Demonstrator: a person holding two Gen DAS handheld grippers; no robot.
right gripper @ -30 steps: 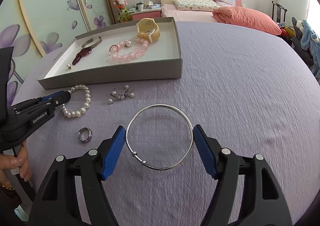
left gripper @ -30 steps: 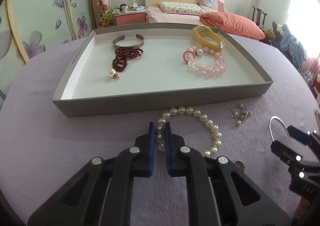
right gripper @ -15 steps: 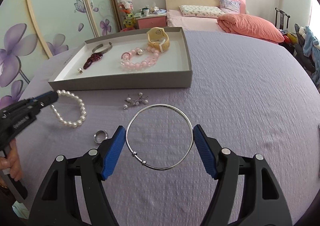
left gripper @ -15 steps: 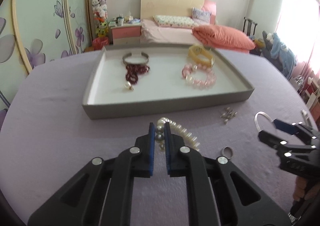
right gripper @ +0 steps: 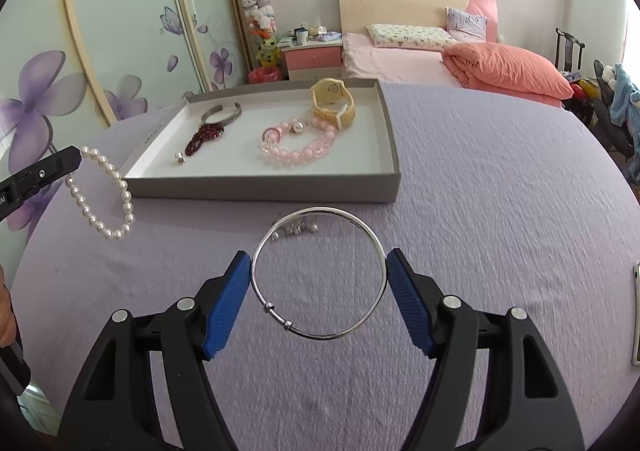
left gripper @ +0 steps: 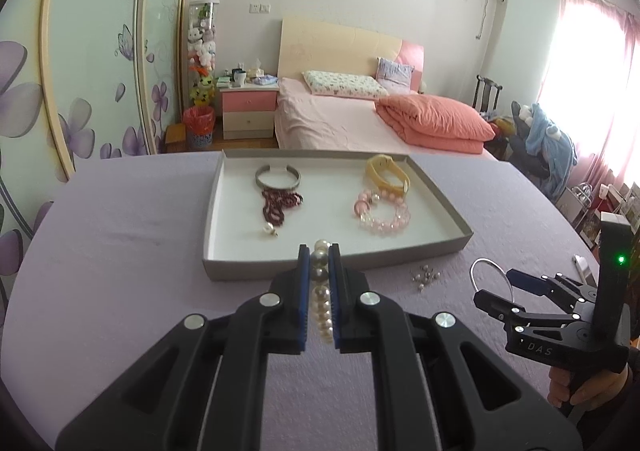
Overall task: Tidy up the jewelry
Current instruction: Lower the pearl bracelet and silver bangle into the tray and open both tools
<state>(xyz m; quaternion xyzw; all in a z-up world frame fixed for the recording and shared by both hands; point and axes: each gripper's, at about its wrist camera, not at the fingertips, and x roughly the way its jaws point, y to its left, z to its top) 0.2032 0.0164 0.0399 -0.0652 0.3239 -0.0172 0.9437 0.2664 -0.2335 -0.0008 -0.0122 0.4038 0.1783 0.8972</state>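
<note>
My left gripper [left gripper: 319,257] is shut on a white pearl bracelet [left gripper: 322,303], which hangs in the air in front of the grey tray [left gripper: 340,259]; the bracelet also shows in the right wrist view [right gripper: 102,195]. My right gripper [right gripper: 319,267] is shut on a thin silver bangle [right gripper: 352,219], gripped across its width and held above the purple cloth. The tray [right gripper: 264,191] holds a silver cuff [right gripper: 221,114], a dark red bead strand [right gripper: 204,137], a pink bead bracelet [right gripper: 298,145] and a yellow watch [right gripper: 334,105].
A small cluster of pearl earrings [left gripper: 424,276] lies on the purple cloth just before the tray's front right corner. A white phone [right gripper: 636,315] lies at the table's right edge. A bed and nightstand stand beyond the table.
My left gripper has lifted the pearl bracelet off the cloth and raised it toward the tray. My right gripper has risen with the bangle still held.
</note>
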